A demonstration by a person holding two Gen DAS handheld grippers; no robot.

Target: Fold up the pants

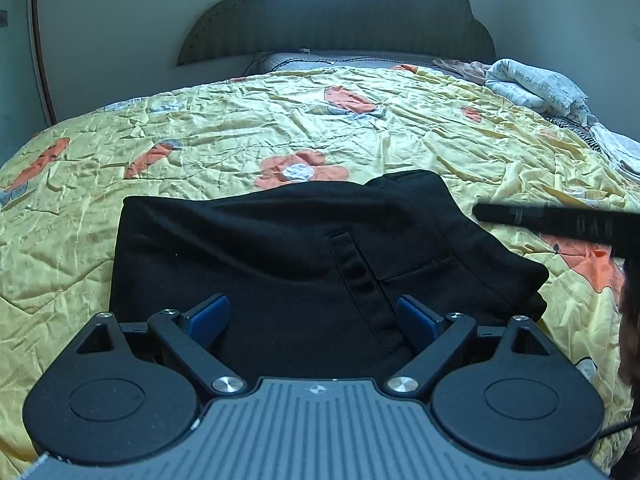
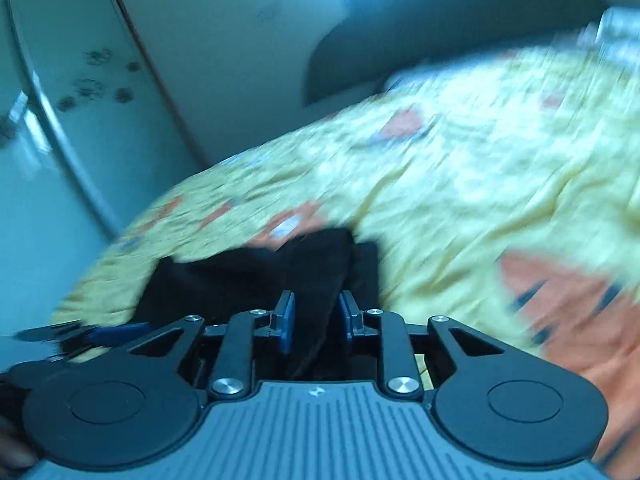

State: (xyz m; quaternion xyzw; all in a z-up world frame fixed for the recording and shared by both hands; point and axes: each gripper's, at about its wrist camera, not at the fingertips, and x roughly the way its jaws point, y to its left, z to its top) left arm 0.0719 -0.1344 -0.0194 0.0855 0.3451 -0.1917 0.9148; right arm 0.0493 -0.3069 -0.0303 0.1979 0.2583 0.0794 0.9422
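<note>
The black pants lie folded in a wide block on the yellow flowered quilt, pocket seam up. My left gripper hovers low over their near edge. It is open, its blue pads spread wide with nothing pinched. In the blurred right wrist view, my right gripper has its jaws narrow, with a raised fold of the pants running between the pads, so it is shut on that cloth. A black bar of the right tool reaches in past the pants' right side.
The dark scalloped headboard and a pillow stand at the far end. Crumpled white laundry lies at the far right of the bed. A pale wardrobe door stands beyond the bed's left edge.
</note>
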